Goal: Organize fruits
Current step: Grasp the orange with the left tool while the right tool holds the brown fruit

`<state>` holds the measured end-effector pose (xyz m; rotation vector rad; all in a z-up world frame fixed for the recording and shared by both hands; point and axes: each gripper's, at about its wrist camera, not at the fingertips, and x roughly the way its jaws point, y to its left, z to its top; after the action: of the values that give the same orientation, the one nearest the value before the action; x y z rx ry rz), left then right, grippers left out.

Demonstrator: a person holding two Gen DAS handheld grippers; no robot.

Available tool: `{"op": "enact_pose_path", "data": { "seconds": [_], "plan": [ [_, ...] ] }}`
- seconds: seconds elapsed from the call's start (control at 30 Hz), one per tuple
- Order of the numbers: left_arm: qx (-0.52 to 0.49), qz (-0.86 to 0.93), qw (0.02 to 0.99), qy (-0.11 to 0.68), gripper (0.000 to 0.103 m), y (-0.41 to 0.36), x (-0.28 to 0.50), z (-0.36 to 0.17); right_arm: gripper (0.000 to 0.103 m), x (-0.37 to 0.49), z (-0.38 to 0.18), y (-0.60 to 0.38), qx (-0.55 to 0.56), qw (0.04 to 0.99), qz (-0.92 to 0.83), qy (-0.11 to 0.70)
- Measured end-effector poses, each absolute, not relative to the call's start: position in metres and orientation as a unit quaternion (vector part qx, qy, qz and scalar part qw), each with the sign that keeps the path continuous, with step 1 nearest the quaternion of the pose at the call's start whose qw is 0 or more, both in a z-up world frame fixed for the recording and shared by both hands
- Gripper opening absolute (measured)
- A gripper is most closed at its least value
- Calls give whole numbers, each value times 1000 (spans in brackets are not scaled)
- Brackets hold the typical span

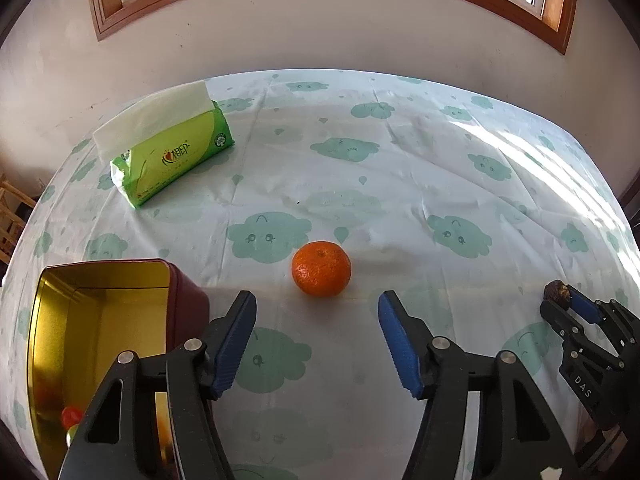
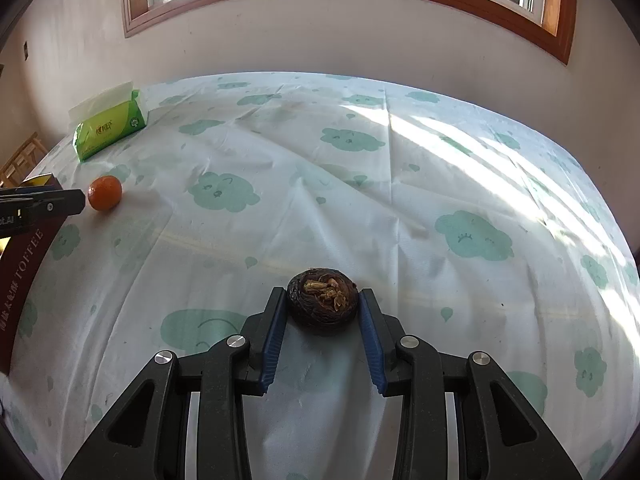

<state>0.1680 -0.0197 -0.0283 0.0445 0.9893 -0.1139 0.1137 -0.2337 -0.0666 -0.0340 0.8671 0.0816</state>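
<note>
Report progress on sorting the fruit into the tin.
Done: at least one small red item already lies in the tin. In hand: the right gripper is shut on the dark brown fruit, which is not yet in the tin. Left: the orange sits loose on the tablecloth ahead of the open left gripper.

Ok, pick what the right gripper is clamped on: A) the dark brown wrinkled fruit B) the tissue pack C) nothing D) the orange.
A: in the right wrist view the right gripper has its blue pads against both sides of the dark brown fruit on the tablecloth.
</note>
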Motion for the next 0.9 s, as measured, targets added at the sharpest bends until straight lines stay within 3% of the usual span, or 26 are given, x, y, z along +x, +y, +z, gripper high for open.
{"op": "enact_pose_path", "data": {
  "seconds": [0.13,0.37,0.53,0.9],
  "plan": [
    [12,-61,867,494,50,-21,184,-41,38,114,-67,-234,-15,907,40,420],
    [4,-65,861,505,47,-21,199,-50,37,114,-67,-234,-15,907,40,420],
    [0,-66,856,512,34,-19,203,-55,38,114,-67,-234,-15,906,39,420],
    [1,-70,857,511,32,-17,189,-47,38,114,-67,-234,-16,906,39,420]
  ]
}}
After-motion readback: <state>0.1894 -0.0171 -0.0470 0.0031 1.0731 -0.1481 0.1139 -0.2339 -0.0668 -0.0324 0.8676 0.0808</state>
